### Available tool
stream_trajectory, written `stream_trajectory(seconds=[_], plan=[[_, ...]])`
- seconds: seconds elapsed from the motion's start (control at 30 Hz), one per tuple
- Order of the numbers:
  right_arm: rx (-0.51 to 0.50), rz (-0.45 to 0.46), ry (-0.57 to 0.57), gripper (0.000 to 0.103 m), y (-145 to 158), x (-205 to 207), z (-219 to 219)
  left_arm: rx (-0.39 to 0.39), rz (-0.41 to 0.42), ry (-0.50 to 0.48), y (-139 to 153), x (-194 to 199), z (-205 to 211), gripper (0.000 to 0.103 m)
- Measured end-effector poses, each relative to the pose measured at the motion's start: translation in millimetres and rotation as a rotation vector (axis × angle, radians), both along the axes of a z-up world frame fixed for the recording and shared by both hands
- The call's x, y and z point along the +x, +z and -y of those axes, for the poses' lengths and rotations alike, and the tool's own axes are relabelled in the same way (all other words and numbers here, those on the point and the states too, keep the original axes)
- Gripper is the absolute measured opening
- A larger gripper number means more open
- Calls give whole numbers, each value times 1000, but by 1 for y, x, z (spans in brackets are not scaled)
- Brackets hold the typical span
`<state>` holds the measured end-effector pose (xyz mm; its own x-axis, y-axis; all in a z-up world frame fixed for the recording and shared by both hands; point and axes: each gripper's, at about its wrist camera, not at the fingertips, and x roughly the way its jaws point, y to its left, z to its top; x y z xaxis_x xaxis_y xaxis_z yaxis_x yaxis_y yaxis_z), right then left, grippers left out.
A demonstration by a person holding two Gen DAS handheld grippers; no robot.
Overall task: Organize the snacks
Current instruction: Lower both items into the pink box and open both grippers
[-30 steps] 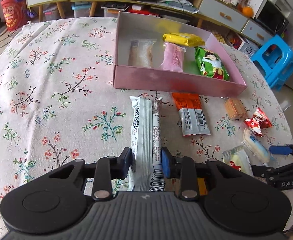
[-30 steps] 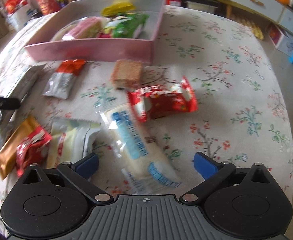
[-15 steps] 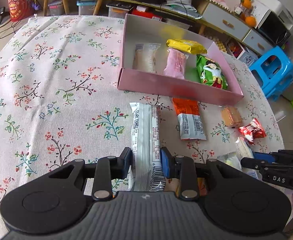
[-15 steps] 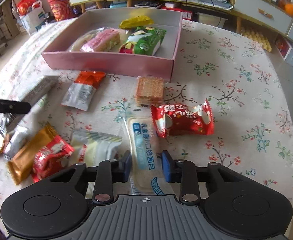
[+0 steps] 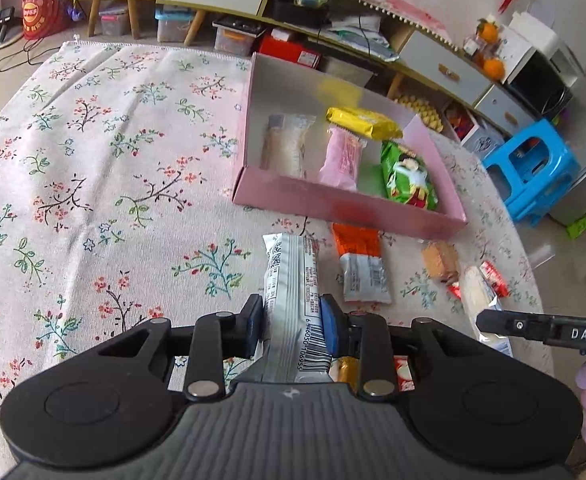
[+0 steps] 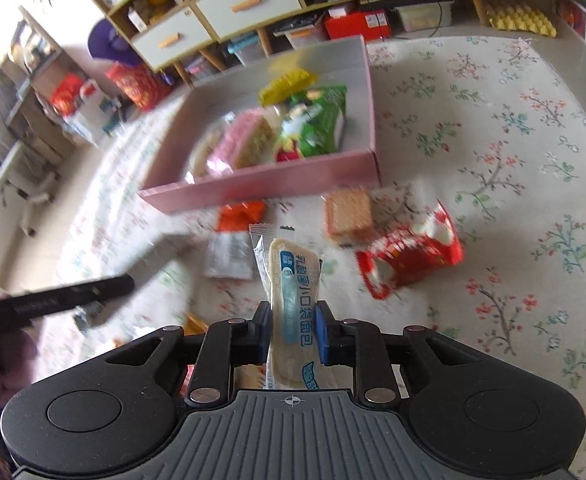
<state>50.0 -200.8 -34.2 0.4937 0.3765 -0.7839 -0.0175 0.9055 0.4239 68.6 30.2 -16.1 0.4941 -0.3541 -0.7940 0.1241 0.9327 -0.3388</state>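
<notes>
A pink box (image 5: pixel 333 200) on the floral tablecloth holds a clear bread pack (image 5: pixel 287 146), a pink snack (image 5: pixel 343 158), a yellow pack (image 5: pixel 363 122) and a green bag (image 5: pixel 409 176). My left gripper (image 5: pixel 292 322) is shut on a long grey-white snack bar (image 5: pixel 293 276), lifted above the cloth. My right gripper (image 6: pixel 292 330) is shut on a clear bread packet with a blue label (image 6: pixel 291 276), held above the table. The box also shows in the right wrist view (image 6: pixel 269 184).
Loose on the cloth lie an orange-and-silver packet (image 5: pixel 363 266), a cracker pack (image 6: pixel 349 216), and a red bag (image 6: pixel 409 256). More packets sit under the left gripper. A blue stool (image 5: pixel 533 176) and cabinets stand beyond the table.
My right gripper closed on the bread packet and lifted it off the cloth. My left gripper rose with the snack bar in it.
</notes>
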Motion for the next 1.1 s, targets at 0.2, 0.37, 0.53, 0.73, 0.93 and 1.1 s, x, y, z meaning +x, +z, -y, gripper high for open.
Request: stream_trajectory(seconds=[0.2,0.37,0.53,0.73,0.93,1.1], plan=[[90,35,-47,22,16,20,-3,-50,34,17,10,2,-1,27],[174,37,-121,22,18,43,-5,-106,68,41,22,8,-4,27],[250,33,-194,22,15,70,-7,-88,129,55,34,34,1,27],[263,38,-247,22,1,101,-17,-93,189,50,26,77,19,27],[352,28,-324,22,-19,116,-13,-120,175,36,-1,106,36,27],[344,39,-360,22,-25,121,-8,-109,145,3,-13,118,46,27]])
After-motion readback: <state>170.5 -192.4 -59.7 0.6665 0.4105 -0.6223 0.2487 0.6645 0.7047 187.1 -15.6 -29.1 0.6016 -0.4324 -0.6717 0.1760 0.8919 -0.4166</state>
